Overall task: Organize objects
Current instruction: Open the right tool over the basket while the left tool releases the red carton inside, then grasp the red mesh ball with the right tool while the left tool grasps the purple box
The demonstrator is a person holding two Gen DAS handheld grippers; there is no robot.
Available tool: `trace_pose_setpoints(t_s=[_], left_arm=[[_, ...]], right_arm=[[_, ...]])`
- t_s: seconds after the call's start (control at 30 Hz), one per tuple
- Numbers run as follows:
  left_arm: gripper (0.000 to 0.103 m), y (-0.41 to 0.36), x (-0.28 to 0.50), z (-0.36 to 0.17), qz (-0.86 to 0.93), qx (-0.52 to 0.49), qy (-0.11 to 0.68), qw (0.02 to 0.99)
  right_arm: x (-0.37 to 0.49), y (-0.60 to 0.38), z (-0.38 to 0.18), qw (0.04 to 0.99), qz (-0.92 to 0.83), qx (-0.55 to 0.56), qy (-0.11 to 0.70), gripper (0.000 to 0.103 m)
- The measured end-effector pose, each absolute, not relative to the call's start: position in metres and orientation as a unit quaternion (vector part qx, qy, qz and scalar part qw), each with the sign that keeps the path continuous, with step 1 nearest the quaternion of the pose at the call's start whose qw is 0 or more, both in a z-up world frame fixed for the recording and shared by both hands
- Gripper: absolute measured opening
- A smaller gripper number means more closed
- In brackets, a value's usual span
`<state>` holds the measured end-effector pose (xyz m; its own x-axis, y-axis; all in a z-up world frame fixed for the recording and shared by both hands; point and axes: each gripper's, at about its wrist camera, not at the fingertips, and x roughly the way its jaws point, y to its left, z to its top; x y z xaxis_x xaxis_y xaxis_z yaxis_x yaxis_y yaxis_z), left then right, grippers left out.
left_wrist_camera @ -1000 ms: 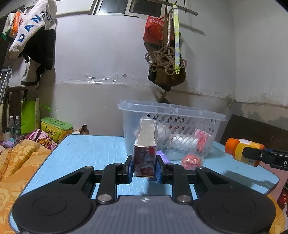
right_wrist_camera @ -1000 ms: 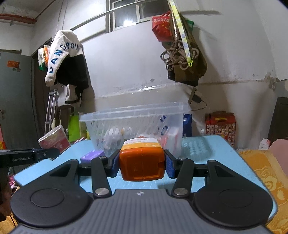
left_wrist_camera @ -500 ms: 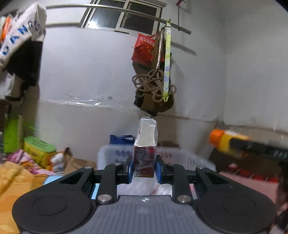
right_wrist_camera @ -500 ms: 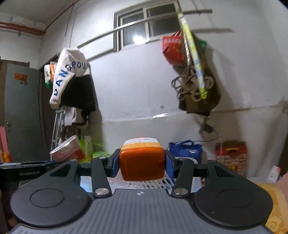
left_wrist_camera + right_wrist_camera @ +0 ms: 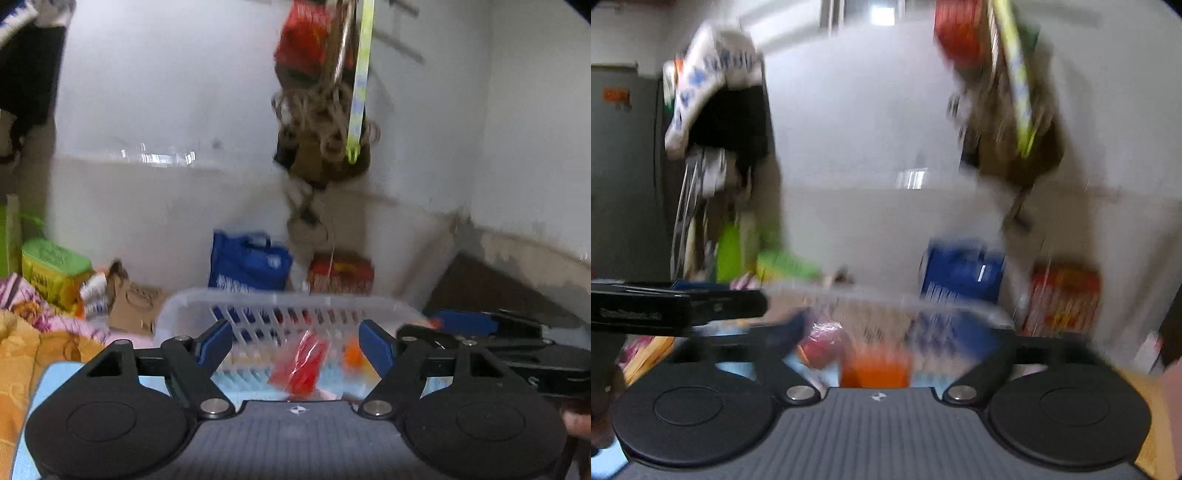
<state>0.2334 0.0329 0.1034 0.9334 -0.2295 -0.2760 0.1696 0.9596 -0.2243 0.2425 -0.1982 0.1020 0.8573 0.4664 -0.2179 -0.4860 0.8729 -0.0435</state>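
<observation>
Both grippers hover over the clear plastic basket (image 5: 280,299) on the blue table (image 5: 55,373). My left gripper (image 5: 295,338) is open, and the red packet (image 5: 301,363) sits blurred below its fingers, inside the basket. My right gripper (image 5: 890,332) is open too, and the orange-capped bottle (image 5: 875,367) is blurred just below it over the basket (image 5: 871,295). A red wrapped item (image 5: 823,345) lies in the basket. The right gripper shows at the right of the left wrist view (image 5: 491,332). The left gripper shows at the left of the right wrist view (image 5: 676,306).
A blue bag (image 5: 247,264) and a red box (image 5: 341,273) stand against the wall behind the basket. Bags and a rope coil (image 5: 325,122) hang on the wall above. Orange bedding (image 5: 33,354) and a green tin (image 5: 51,267) lie left of the table.
Both grippers have dropped toward the basket and opened. The red packet has left the left gripper and the orange-capped bottle has left the right one; both are now below the fingers.
</observation>
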Motion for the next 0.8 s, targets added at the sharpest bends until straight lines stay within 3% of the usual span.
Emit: trace_pose_setpoints(t_s=[0.07, 0.2, 0.43, 0.67, 0.8], left_arm=[[0.079, 0.037, 0.209, 0.107, -0.108, -0.094, 0.132, 0.981], [0.096, 0.040, 0.148, 0.088, -0.099, -0.080, 0.113, 0.985], [0.095, 0.057, 0.140, 0.024, -0.083, -0.112, 0.189, 0.972], [0.095, 0.048, 0.148, 0.014, -0.093, -0.074, 0.222, 0.968], [0.095, 0.049, 0.150, 0.007, -0.101, -0.093, 0.224, 0.965]], right_arm=[[0.212, -0.211, 0.100, 0.969, 0.237, -0.038, 0.056, 0.103], [0.172, -0.232, 0.072, 0.959, 0.273, 0.007, 0.072, 0.103], [0.186, -0.209, 0.007, 0.939, 0.247, 0.007, 0.240, 0.103], [0.192, -0.194, -0.005, 0.933, 0.264, -0.008, 0.245, 0.100], [0.195, -0.192, -0.009, 0.925, 0.283, -0.010, 0.253, 0.093]])
